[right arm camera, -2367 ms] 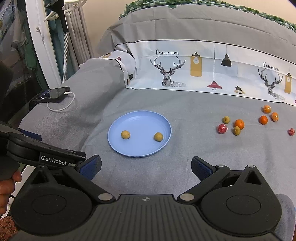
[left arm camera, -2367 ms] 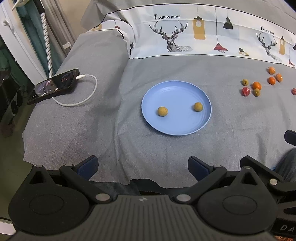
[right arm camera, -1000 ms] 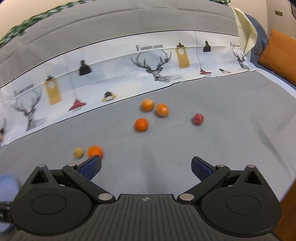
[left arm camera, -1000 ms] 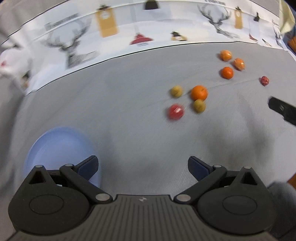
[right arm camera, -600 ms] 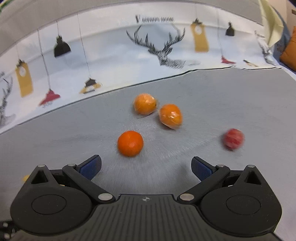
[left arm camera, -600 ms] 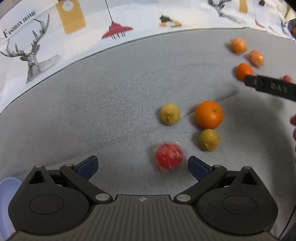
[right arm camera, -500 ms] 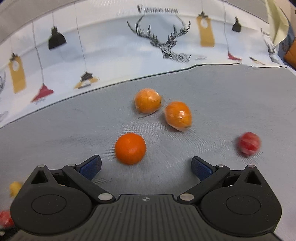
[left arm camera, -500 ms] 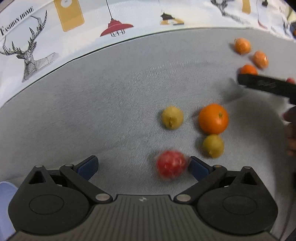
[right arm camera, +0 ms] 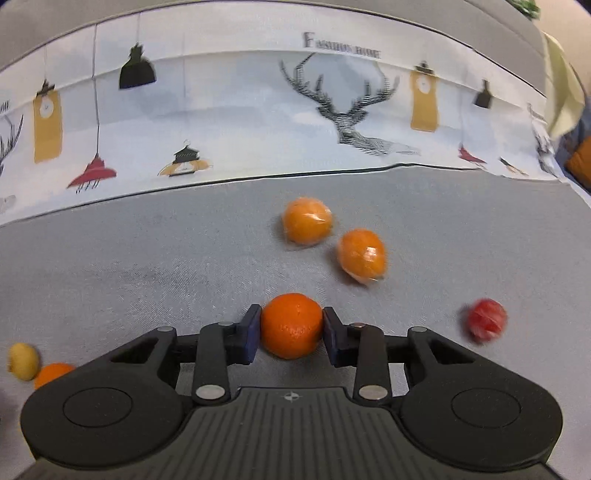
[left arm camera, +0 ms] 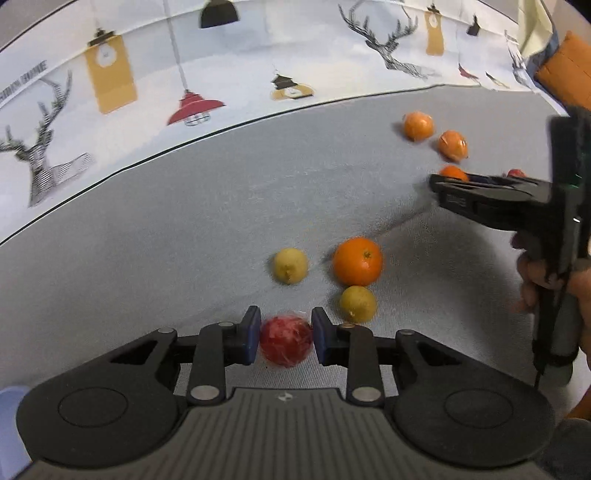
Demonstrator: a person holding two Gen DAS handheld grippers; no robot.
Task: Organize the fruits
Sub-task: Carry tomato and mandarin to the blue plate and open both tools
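We have just closed the left gripper [left arm camera: 284, 334] on the red fruit [left arm camera: 285, 341] and the right gripper [right arm camera: 291, 329] on an orange [right arm camera: 291, 325], both on the bed [left arm camera: 184, 229], ready for lifting.

1. I see a grey bedsheet [right arm camera: 147, 258] filling the lower ground of both wrist views, its weave finely textured.
2. Behind it runs a white printed fabric band [right arm camera: 240, 122] with deer heads, hanging lamps and the words "Fashion home".
3. Above that lies plain grey bedding [right arm camera: 221, 11].
4. An orange cushion [left arm camera: 565, 70] sits at the far right edge, beside a pale yellow cloth [right arm camera: 561, 99].
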